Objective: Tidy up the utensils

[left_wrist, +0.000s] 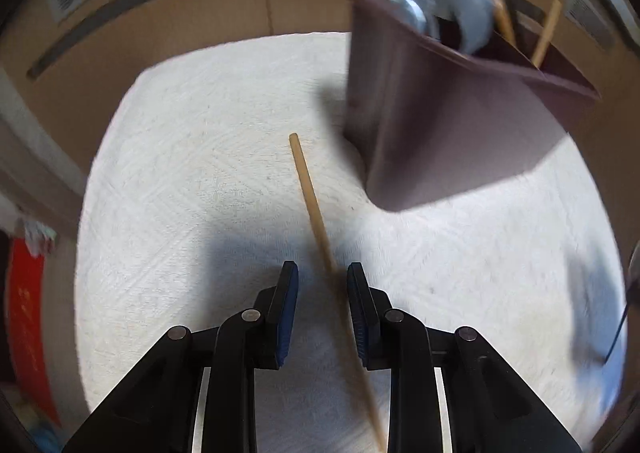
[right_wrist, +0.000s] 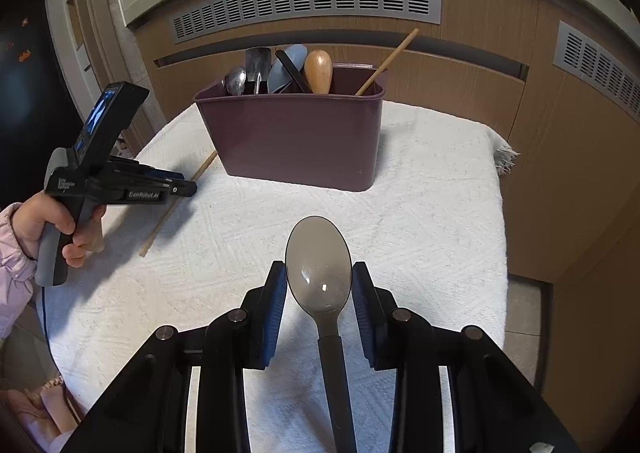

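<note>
A wooden chopstick [left_wrist: 316, 213] lies on the white cloth [left_wrist: 180, 173], passing between the fingers of my open left gripper [left_wrist: 322, 273], close to the right pad. It also shows in the right wrist view [right_wrist: 176, 205], under the left gripper [right_wrist: 188, 188]. A grey spoon [right_wrist: 319, 265] lies on the cloth between the fingers of my open right gripper [right_wrist: 319, 273], bowl forward, handle running back under it. The purple utensil caddy [right_wrist: 296, 137] stands at the back of the table and holds several utensils and one chopstick [right_wrist: 386, 63]. It appears blurred in the left wrist view [left_wrist: 440, 125].
The white cloth [right_wrist: 420, 213] covers a small table. Wooden cabinets with grey vents [right_wrist: 308, 3] stand behind and to the right. A red object [left_wrist: 28, 325] is at the far left. The table edge drops off on the right [right_wrist: 504, 221].
</note>
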